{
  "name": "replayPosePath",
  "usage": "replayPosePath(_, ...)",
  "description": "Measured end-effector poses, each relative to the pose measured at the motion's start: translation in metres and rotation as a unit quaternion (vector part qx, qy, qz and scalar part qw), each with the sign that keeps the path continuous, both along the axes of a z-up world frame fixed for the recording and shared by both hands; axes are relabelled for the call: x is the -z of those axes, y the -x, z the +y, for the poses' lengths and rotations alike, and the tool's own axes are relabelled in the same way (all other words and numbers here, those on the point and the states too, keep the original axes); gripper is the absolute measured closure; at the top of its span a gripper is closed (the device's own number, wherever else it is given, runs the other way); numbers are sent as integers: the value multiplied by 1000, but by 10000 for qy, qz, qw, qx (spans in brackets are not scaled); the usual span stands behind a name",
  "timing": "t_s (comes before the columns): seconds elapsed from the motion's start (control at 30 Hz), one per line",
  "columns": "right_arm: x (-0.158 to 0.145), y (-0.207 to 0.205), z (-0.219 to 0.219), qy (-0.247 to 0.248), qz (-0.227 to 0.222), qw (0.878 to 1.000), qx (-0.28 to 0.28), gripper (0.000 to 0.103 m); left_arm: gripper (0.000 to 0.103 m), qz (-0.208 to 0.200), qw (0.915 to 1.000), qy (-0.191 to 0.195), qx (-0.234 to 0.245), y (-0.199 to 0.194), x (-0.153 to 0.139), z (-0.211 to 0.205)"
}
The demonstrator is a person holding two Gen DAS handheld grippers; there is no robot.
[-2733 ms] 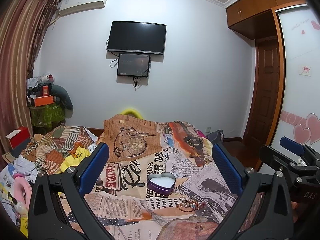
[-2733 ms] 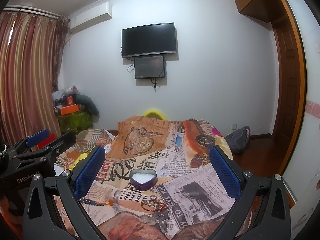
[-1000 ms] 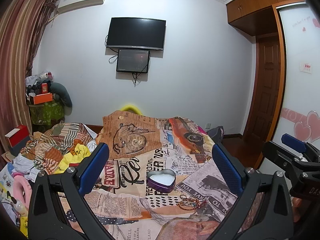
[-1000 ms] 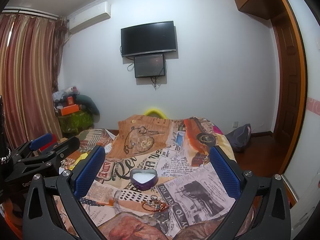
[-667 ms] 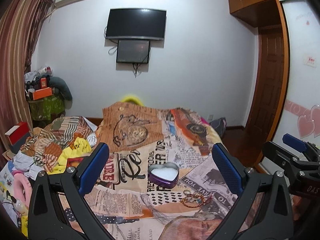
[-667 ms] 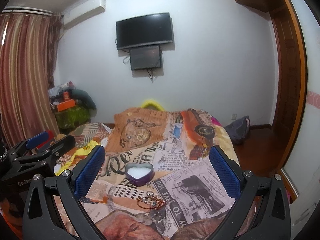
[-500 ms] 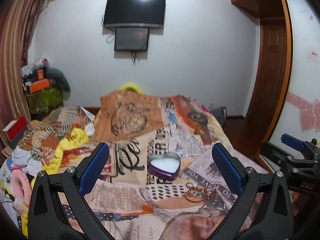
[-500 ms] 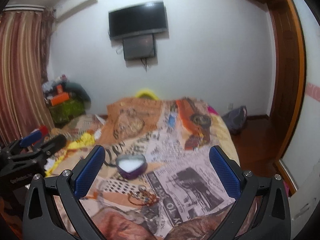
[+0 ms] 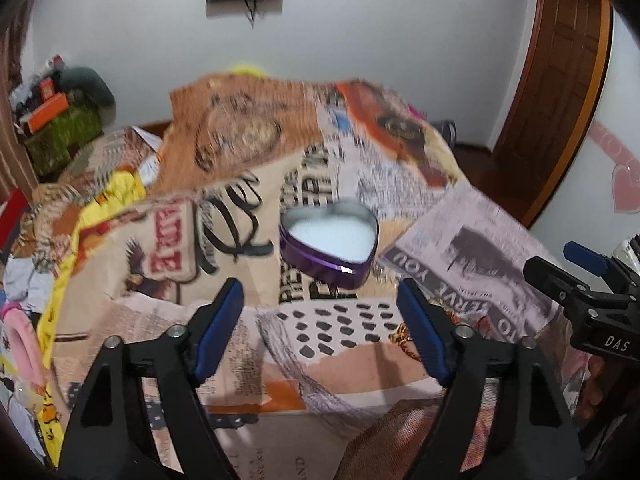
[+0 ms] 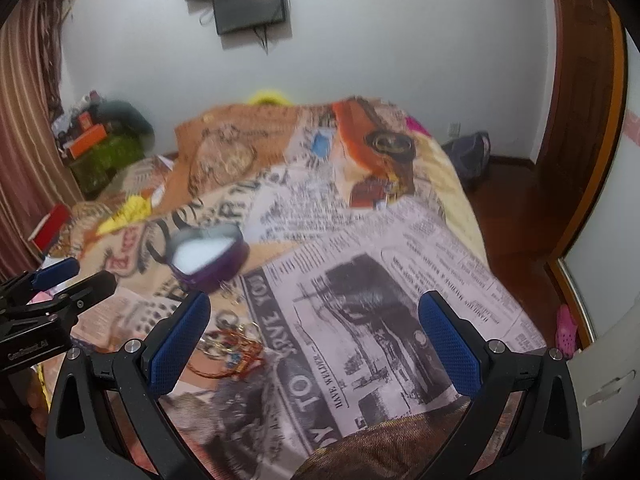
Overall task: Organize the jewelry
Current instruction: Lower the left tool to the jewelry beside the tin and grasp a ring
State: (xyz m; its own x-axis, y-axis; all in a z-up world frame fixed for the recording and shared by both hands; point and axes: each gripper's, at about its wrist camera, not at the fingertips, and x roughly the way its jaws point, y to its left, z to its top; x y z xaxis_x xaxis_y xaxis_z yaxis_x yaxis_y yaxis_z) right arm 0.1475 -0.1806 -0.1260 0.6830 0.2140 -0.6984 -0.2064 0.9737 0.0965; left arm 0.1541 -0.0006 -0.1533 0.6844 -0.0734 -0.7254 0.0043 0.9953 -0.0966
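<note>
An open purple heart-shaped tin (image 9: 330, 242) with a white lining sits on the printed bedspread (image 9: 328, 344). It also shows in the right wrist view (image 10: 206, 256). A tangle of bracelets and rings (image 10: 232, 346) lies on the spread in front of the tin; in the left wrist view the jewelry (image 9: 404, 338) is partly hidden behind the right finger. My left gripper (image 9: 320, 334) is open and empty, above the spread just short of the tin. My right gripper (image 10: 314, 342) is open and empty, right of the jewelry. Each gripper shows at the edge of the other's view.
A heap of clothes (image 9: 92, 200) and a pink item (image 9: 22, 344) lie at the bed's left. A cluttered stand (image 10: 104, 148) is by the curtain (image 10: 24, 140). A wooden door (image 9: 560, 76) and floor with a dark bag (image 10: 470, 156) are at right. A TV hangs on the far wall.
Both grippers have tilted down and moved forward toward the bed. The tin and jewelry now look larger and closer. Both stay open.
</note>
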Motion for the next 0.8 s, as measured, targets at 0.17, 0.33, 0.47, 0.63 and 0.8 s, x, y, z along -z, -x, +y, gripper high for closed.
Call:
replayPosePath(0.17,18,-14,-6,-56,288,9995,-96,14,33,432,9981,196,380,-22,20,-10)
replayPosePath(0.33,30,-22,-1,-74,475,9984,-285,36,45,699,9940,254,801,-39,32,-25)
replayPosePath(0.47,34,-27,2,-48,550,9973,-489,49,64,940,9894,230,1087,-49,41,-37)
replayPosePath(0.63,35,-30,6,-32,591,9961,-653,53,67,1156,9834,273,1372,-58,51,-48)
replayPosePath(0.8,39,-32,10,-34,677,9947,-769,53,67,1191,9815,260,1474,-65,55,-54)
